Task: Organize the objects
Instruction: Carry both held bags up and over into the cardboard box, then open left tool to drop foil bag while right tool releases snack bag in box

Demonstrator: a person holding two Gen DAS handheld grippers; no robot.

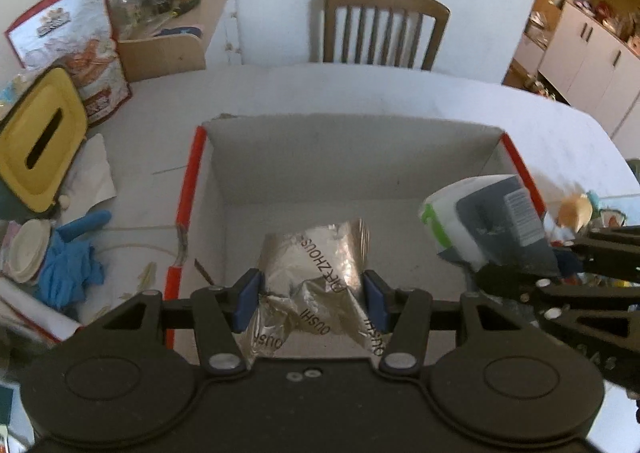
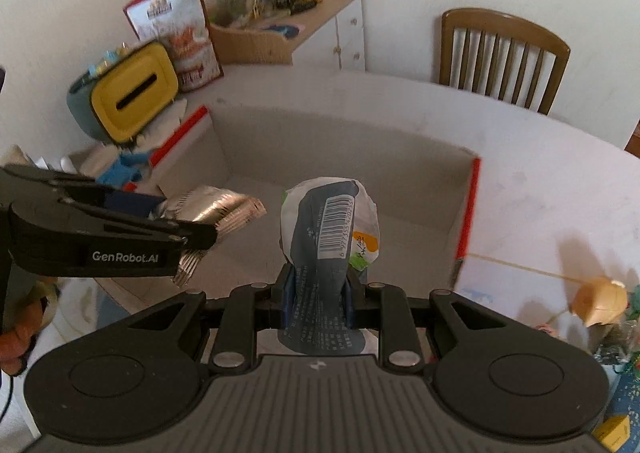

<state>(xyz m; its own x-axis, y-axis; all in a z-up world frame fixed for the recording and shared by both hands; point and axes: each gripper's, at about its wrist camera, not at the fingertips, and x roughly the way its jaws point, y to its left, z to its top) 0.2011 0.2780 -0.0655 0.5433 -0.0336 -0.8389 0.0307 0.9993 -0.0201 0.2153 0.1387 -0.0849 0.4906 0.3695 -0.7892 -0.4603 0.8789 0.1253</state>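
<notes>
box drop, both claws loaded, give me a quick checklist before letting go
1. Left claw shut on the silver foil packet: ok.
2. Right claw shut on the barcode pouch: ok.
3. Foil packet over the cardboard box interior: ok.
4. Barcode pouch over the box interior: ok.
5. Bare box floor under both: ok, nothing else seen inside.
6. Height above the box floor: cannot tell.

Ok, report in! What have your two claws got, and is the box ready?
Left gripper shut on silver packet. Right gripper shut on barcode packet. Both over cardboard box. Nothing blocking.
</notes>
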